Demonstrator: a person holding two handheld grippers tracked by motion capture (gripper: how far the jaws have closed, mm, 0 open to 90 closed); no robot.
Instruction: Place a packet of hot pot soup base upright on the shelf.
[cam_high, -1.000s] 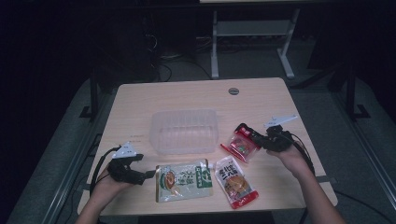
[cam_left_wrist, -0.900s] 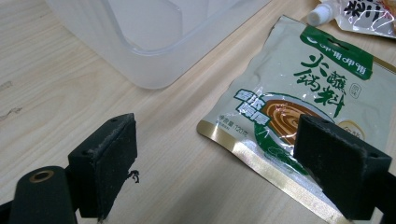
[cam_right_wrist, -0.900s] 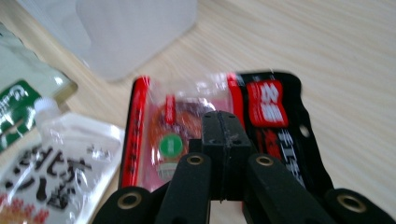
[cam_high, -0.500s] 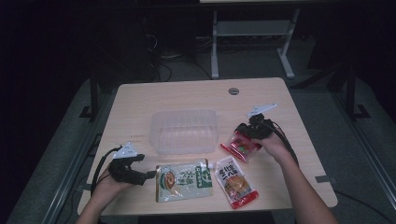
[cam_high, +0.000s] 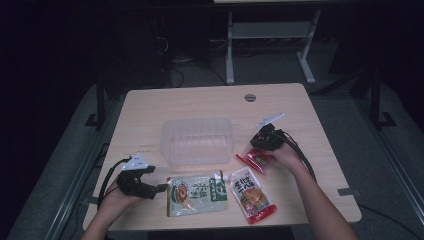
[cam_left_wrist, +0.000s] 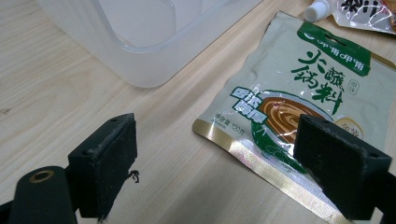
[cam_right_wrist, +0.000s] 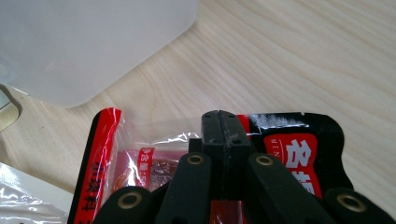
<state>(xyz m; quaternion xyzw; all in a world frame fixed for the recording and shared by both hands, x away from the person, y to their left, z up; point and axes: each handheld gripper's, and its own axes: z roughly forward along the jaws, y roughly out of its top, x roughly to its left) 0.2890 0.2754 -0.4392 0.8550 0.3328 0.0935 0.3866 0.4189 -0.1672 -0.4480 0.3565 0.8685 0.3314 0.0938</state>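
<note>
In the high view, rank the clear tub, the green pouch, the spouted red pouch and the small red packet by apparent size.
1. clear tub
2. green pouch
3. spouted red pouch
4. small red packet, partly hidden by the right gripper, so likely somewhat bigger than it looks.

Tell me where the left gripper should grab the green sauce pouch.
Take the green pouch by its sealed gold bottom edge, coming in low from the left gripper's side. It lies flat on the table; that thin, empty seam already sits between the open jaws.
</note>
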